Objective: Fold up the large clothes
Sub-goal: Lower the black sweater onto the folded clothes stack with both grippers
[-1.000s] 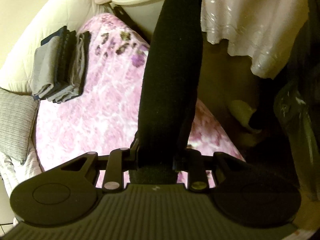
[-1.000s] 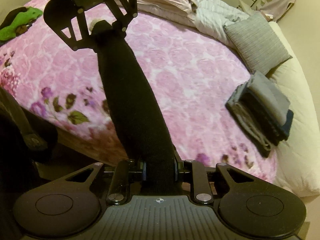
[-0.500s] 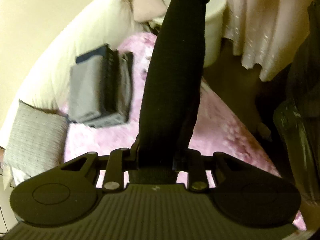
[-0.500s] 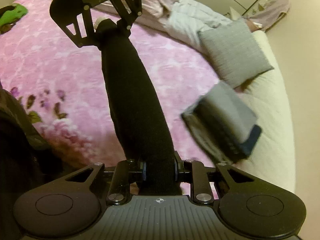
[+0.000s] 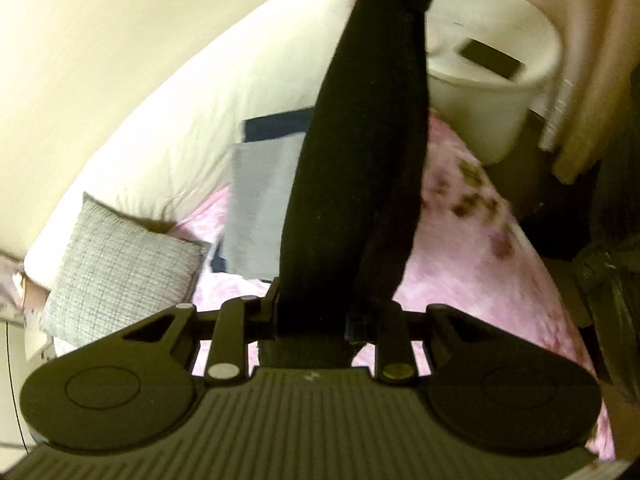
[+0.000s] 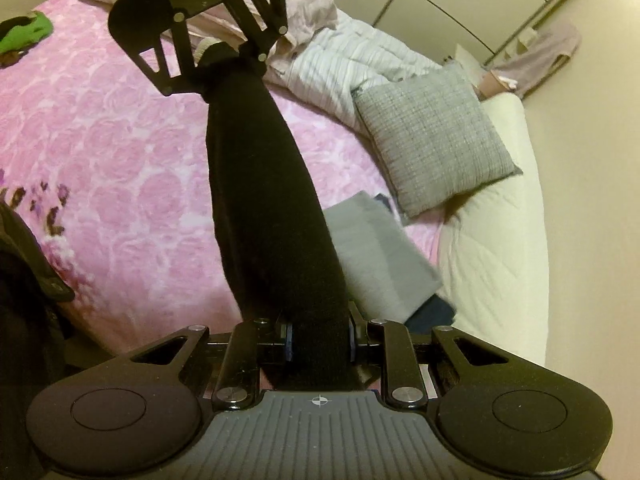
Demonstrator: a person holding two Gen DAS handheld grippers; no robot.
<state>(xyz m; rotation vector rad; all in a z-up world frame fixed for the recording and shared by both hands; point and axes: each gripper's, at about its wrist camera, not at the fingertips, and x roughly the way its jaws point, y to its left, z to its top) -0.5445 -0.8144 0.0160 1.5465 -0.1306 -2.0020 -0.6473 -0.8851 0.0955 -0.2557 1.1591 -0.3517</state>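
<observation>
We held a folded black garment (image 5: 360,168) stretched between our two grippers: the left gripper (image 5: 312,320) was clamped narrow on one end, the right gripper (image 6: 320,340) on the other, and the cloth hung in the air above the pink bedspread (image 6: 120,168). Compared with a second before, the stack of folded clothes (image 6: 376,256) had slid from well off to the side to directly under the garment, and the grey cushion (image 6: 432,136) now sat just beyond it. The white padded bed edge (image 6: 500,248) ran close along the stack's far side, leaving little room there; the bedspread toward the green toy (image 6: 24,34) lay open. A white round side table (image 5: 496,80) stood just past the bed's corner.
</observation>
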